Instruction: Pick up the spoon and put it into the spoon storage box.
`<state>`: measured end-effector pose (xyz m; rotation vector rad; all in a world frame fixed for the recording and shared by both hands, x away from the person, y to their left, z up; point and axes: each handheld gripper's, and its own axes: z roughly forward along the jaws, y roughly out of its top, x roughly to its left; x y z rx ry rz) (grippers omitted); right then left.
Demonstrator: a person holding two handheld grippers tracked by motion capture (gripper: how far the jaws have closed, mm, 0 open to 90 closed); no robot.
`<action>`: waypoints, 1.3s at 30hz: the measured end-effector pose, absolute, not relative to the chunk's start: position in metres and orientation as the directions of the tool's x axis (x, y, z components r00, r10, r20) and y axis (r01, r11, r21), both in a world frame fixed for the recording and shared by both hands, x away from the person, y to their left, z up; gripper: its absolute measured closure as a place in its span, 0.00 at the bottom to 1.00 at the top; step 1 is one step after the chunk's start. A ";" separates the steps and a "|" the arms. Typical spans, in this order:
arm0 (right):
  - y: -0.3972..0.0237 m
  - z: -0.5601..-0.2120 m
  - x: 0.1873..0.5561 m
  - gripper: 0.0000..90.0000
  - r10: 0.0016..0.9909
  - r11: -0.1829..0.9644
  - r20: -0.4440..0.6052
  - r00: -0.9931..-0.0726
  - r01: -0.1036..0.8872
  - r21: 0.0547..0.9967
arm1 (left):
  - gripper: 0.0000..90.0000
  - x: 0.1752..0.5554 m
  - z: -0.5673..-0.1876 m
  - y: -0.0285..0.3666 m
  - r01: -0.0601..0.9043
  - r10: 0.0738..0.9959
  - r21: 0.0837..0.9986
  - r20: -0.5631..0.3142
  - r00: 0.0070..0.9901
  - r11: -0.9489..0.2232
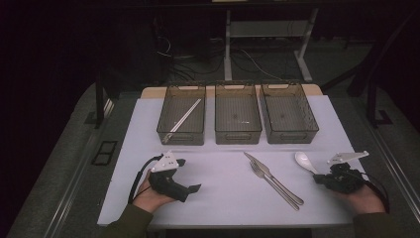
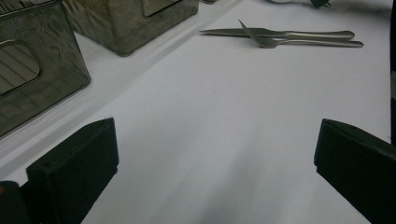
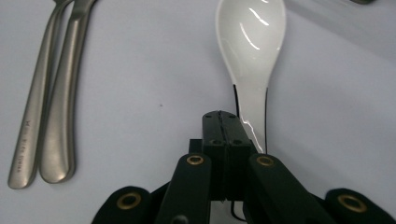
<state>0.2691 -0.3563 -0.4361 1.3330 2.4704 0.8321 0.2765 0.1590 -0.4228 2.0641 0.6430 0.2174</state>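
The right gripper [image 3: 223,122] has its jaws pressed together just left of the spoon's [image 3: 251,42] handle, gripping nothing; the left gripper [image 2: 215,154] stands wide open over bare mat. The spoon lies right of the fork [image 1: 275,184] and knife [image 1: 271,175], before the bins [image 1: 289,134]; it looks ceramic: stiff, glossy, likely slippery and chippable; best pinched mid-handle, gently.

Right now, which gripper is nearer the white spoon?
Right. The right gripper is shut at the white spoon handle, at the table's right side. The left gripper stands open across the table, beyond the fork and knife.
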 end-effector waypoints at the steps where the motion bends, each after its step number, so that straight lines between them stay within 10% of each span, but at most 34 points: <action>1: -0.358 -0.436 0.270 1.00 0.824 0.427 0.074 -0.562 0.702 0.571 | 0.00 0.277 -0.423 0.159 0.358 0.523 0.829 -0.095 0.847 -0.429; 30: -0.391 -0.432 0.300 1.00 0.864 0.361 0.060 -0.501 0.697 0.619 | 0.00 0.277 -0.423 0.158 0.357 0.516 0.826 -0.096 0.851 -0.436; 39: -0.377 -0.417 0.306 0.61 0.805 0.364 0.126 -0.580 0.650 0.667 | 0.00 0.277 -0.423 0.158 0.357 0.513 0.825 -0.096 0.853 -0.439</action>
